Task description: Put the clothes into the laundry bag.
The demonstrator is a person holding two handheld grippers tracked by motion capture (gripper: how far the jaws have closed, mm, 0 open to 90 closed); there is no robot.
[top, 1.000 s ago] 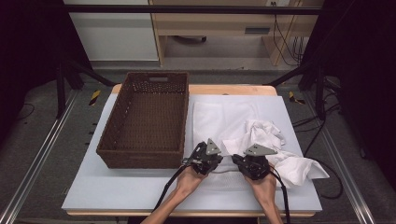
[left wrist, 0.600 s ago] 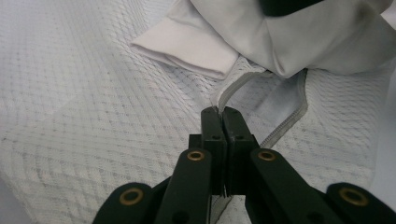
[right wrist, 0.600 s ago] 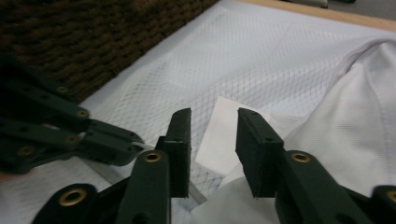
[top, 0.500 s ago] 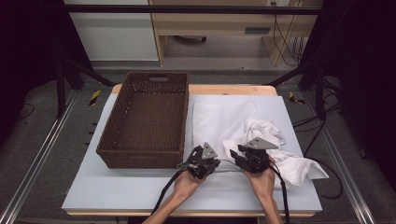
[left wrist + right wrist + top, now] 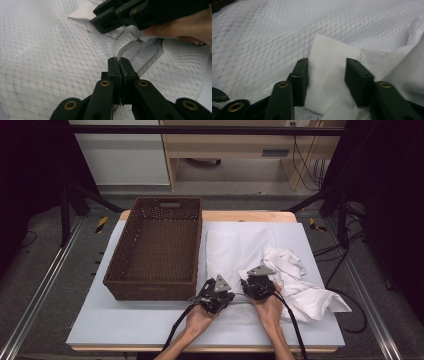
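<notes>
- The worktop (image 5: pixel 125 320) in front of me is a pale board, and everything I'm handling sits on its right half.
- A brown wicker basket (image 5: pixel 157 247) stands on the left half, well apart from both of my grippers.
- A white mesh laundry bag (image 5: pixel 235 250) lies flat just right of the basket; in the left gripper view its zipper (image 5: pixel 150 60) curves around an opening at the near edge.
- A crumpled white garment (image 5: pixel 300 285) rests partly over the bag's right side and trails off toward the worktop's right edge.
- My right gripper (image 5: pixel 327 75) is at the garment's near corner: a flat white fold lies between its jaws, which have just been closing, though in the right gripper view a gap shows on both sides of the cloth, so nothing is pinched.
- My left gripper (image 5: pixel 117 67) is beside it at the bag's near edge, jaws pressed together with their tips on a thin bit of mesh next to the zipper.
</notes>
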